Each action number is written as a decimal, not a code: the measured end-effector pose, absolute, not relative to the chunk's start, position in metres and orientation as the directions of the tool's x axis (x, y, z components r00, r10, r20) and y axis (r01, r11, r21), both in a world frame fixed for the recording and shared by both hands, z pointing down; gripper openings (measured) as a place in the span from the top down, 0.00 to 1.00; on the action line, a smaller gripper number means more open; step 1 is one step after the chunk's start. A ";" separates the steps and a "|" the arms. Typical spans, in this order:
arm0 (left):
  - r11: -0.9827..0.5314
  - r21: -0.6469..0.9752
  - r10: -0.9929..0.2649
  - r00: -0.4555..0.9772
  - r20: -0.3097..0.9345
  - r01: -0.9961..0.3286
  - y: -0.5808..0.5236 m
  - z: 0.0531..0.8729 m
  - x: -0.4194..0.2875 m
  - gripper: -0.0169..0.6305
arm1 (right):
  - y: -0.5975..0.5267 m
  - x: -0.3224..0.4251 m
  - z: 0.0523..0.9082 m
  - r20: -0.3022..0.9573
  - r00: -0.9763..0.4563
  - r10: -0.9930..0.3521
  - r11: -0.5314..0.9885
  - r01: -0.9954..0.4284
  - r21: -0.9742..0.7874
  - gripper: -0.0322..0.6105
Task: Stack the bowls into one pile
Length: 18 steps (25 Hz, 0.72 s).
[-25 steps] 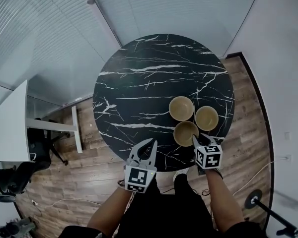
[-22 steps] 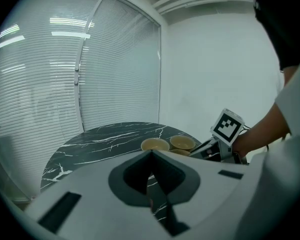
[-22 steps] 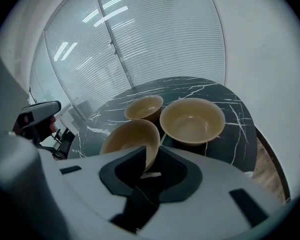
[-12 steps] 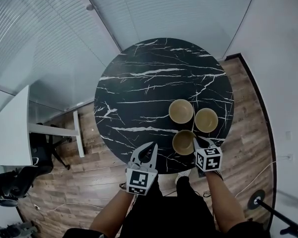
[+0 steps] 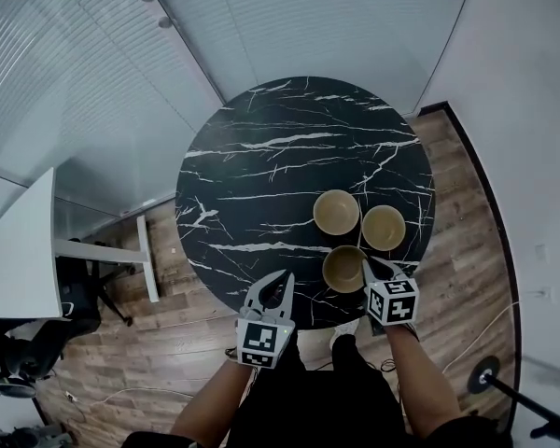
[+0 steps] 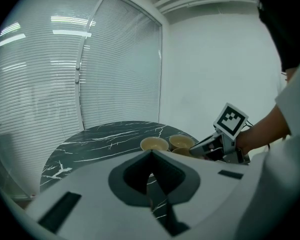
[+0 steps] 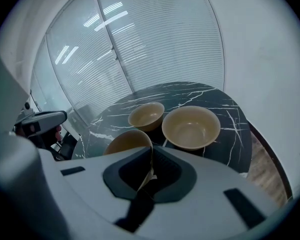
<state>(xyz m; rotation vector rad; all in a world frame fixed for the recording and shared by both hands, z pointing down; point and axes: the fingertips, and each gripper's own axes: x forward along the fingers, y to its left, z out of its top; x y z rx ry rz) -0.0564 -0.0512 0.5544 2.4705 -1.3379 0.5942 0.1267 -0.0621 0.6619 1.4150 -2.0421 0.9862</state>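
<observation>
3 tan bowls, unstacked, on table [image 5: 261, 185].
Empty, mouths up, clustered in a triangle at the table's right side: bowl 1 [image 5: 337, 212] farthest, bowl 2 [image 5: 384, 228] just right of it, bowl 3 [image 5: 344, 269] nearest, by the edge.

Grey left gripper [image 5: 285, 275], right gripper [image 5: 364, 264], black-and-white marker cubes [image 5: 263, 340], dark clothing [image 5: 308, 401]

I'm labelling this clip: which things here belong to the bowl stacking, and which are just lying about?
Job: near bowl, rim pinched by the right gripper, whose jaws have just been closing; far bowl; right-hand bowl; round marble table.
Lying about: white desk; dark chair beside it; black stand base.
</observation>
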 end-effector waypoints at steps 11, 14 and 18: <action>-0.545 0.050 -0.729 0.503 0.465 -0.837 -0.056 0.553 -0.049 0.96 | -0.083 0.141 0.619 0.652 -0.340 -0.678 0.176 -0.936 -0.305 0.92; -0.546 0.049 -0.733 0.506 0.454 -0.836 -0.059 0.549 -0.047 0.96 | -0.089 0.147 0.611 0.647 -0.326 -0.689 0.163 -0.940 -0.300 0.92; -0.541 0.070 -0.734 0.512 0.446 -0.838 -0.066 0.547 -0.044 0.96 | -0.100 0.159 0.601 0.637 -0.296 -0.712 0.125 -0.946 -0.300 0.92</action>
